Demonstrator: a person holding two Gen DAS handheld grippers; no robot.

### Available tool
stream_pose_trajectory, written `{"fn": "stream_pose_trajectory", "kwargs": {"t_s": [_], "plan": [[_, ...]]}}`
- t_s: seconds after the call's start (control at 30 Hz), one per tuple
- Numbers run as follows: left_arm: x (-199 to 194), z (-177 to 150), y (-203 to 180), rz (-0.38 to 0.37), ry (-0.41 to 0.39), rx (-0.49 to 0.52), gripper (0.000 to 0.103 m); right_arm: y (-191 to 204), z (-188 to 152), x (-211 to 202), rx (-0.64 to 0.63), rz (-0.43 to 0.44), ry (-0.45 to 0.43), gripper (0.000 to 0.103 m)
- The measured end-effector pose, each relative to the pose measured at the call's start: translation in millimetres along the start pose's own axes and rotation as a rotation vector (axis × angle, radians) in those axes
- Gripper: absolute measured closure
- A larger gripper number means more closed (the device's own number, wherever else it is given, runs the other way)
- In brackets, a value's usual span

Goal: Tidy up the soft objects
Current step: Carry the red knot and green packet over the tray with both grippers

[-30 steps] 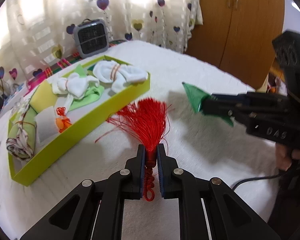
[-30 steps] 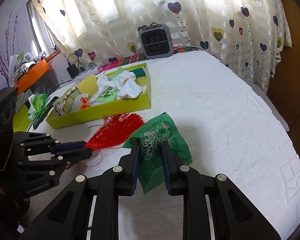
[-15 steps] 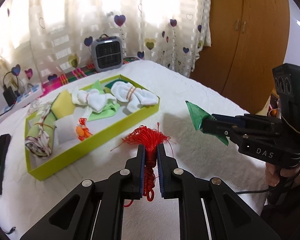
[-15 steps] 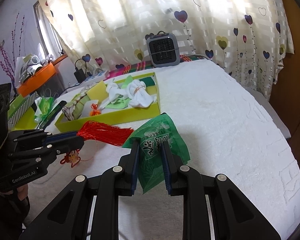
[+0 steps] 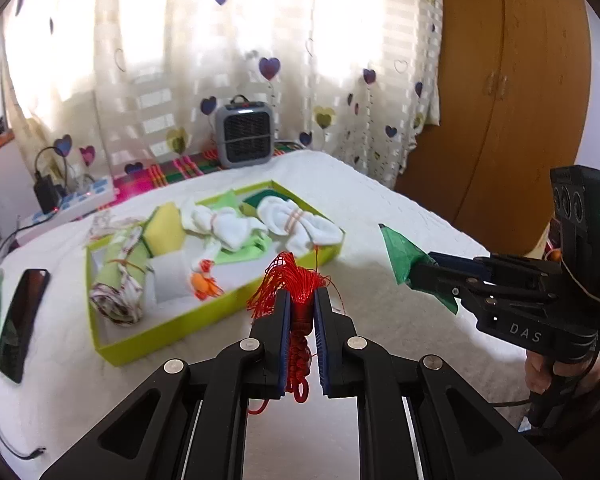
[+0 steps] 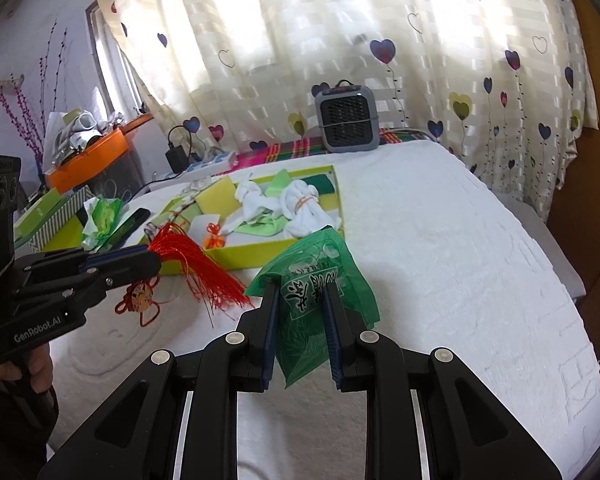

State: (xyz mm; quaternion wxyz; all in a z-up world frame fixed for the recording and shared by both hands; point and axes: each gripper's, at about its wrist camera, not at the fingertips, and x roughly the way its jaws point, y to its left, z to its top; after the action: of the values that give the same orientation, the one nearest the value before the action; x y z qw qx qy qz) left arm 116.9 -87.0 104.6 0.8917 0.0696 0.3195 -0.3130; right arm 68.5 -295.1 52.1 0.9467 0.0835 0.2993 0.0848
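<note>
1. Left claw is pinched tight on our red knotted tassel with long silky threads, held in the air near the lime-green cardboard tray.
2. Right claw grips our crinkly green plastic packet, also lifted off the white quilted bed.
3. We judge the tray is the goal; rolled white socks and a yellow sponge already fill its far end.
4. We should carry the tassel over the near wall, lower it until the threads settle inside, then let go, keeping the knot from snagging.
</note>
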Motion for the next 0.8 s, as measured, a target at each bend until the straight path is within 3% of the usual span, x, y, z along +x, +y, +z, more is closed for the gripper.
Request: {"fn": "stream_pose_trajectory", "kwargs": {"t_s": [0.8], "plan": [[-0.5,30.7,45.7,0.097,-0.053,-0.079,0.092,26.5,45.0,21.6,-0.089,0.059,-0.054,0.081]]}}
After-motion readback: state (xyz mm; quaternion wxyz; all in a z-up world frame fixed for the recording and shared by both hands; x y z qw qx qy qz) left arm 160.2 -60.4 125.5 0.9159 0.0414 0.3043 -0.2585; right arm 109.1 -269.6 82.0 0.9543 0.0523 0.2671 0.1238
